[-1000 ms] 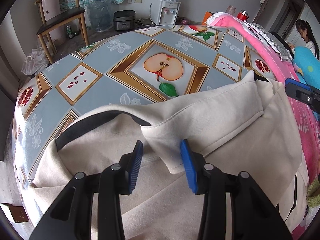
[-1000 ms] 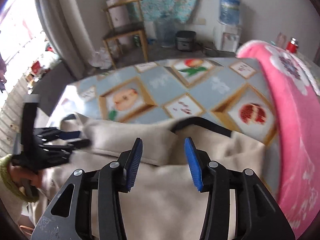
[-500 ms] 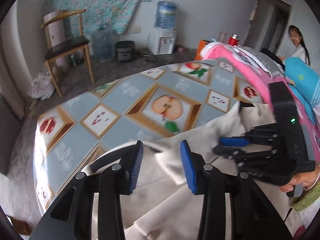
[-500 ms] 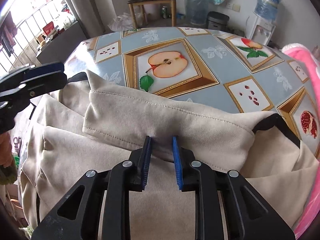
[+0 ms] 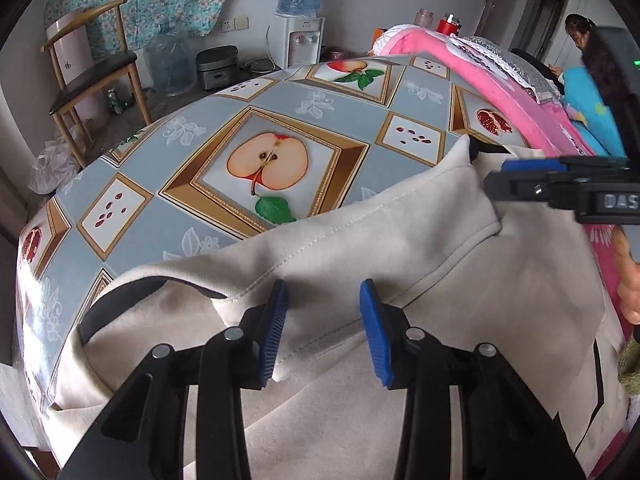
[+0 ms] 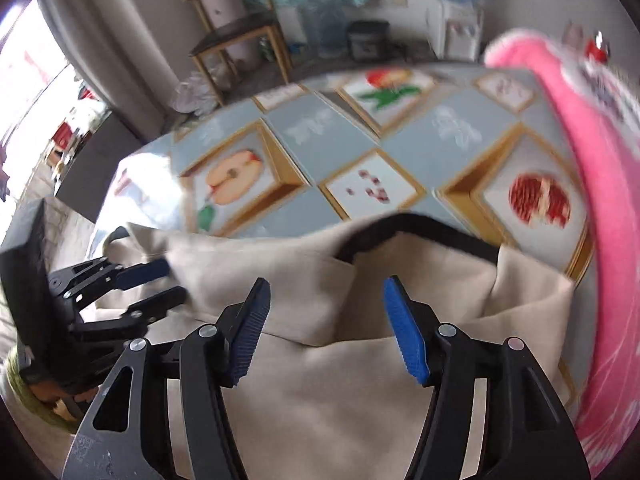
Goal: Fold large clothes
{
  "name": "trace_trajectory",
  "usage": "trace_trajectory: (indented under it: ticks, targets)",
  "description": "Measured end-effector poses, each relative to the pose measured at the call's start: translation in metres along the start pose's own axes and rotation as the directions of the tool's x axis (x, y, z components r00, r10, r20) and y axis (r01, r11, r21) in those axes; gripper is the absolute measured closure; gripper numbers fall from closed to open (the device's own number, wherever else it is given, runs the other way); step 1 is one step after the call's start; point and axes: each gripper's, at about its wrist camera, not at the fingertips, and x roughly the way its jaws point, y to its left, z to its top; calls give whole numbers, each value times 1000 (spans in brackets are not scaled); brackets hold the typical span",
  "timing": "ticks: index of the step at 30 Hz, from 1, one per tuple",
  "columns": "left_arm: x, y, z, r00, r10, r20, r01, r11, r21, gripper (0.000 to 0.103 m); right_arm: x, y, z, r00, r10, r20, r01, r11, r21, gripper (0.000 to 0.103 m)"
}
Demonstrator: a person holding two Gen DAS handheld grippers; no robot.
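Note:
A large beige garment (image 5: 400, 264) with black trim lies on the near part of the table, its collar flap (image 5: 360, 232) folded across the top. My left gripper (image 5: 322, 328) hovers over the flap's lower edge, open, its pads touching nothing. In the right wrist view it shows at the left (image 6: 176, 280). My right gripper (image 6: 326, 320) is above the beige garment (image 6: 328, 380) near the black neckline (image 6: 420, 228). Its jaws are opening, with cloth under them but none pinched. From the left wrist view, the right gripper (image 5: 496, 180) comes in from the right.
The table wears a fruit-print cloth (image 5: 264, 164). A pink blanket (image 5: 500, 80) is heaped along its right side. Beyond stand a wooden chair (image 5: 96, 76), a rice cooker (image 5: 218, 66) and a water dispenser (image 5: 298, 36). A person (image 5: 580, 40) sits far right.
Half a second ago my right gripper was nearly shut at the flap's edge; now it stands wide and has shifted right, toward the neckline. My left gripper lifted, then came back low over the flap.

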Motion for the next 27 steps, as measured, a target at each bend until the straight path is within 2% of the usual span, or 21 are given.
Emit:
trace_trajectory:
  ticks: [1,2,3,4,11,13,16,18,21,24,26,27]
  targets:
    - [1,0,0,1000,2,-1,-2,1000,1,66,8,-2,-1,999,11,-30,-11,1000,0,77]
    - [1,0,0,1000,5,-1,-5,1000,7,66,17,-1,-2,998,16,-61,-17,1000,-15,87]
    - [1,-1,0,1000,9,-1,-9,1000,15,66,22,2,-3,997,16,-74,-18,999,-34,88]
    - [1,-1,0,1000,13,0,-13,1000,26,66,22,7,-4,998,-16,-52,13,998,-63,91]
    - [3,-7,0,999,52,13,-53,997,57,66,30,26,-10,983,-181,21,182,966,-182,90]
    - [3,-6,-2,999,44,15,-45,997,58,66,25,29,-12,970,-242,12,239,950,-200,79]
    - [3,-4,-3,999,38,26,-39,997,67,66,3,33,-13,959,-279,53,284,936,-207,75]
    - [4,-6,-4,998,47,35,-50,996,73,66,-10,42,-11,970,-226,95,241,948,-206,75]
    - [4,-6,-5,998,46,41,-49,997,66,66,-7,58,-3,988,-117,101,136,969,-207,75]
    - [3,-4,-5,998,39,41,-42,997,64,66,21,65,7,995,-64,70,76,980,-181,75]
    - [3,-4,-5,998,39,39,-41,997,69,66,45,61,9,997,-74,28,78,985,-152,76]
    - [3,-4,-5,999,36,41,-39,997,68,66,48,60,9,997,-68,46,74,986,-147,76]
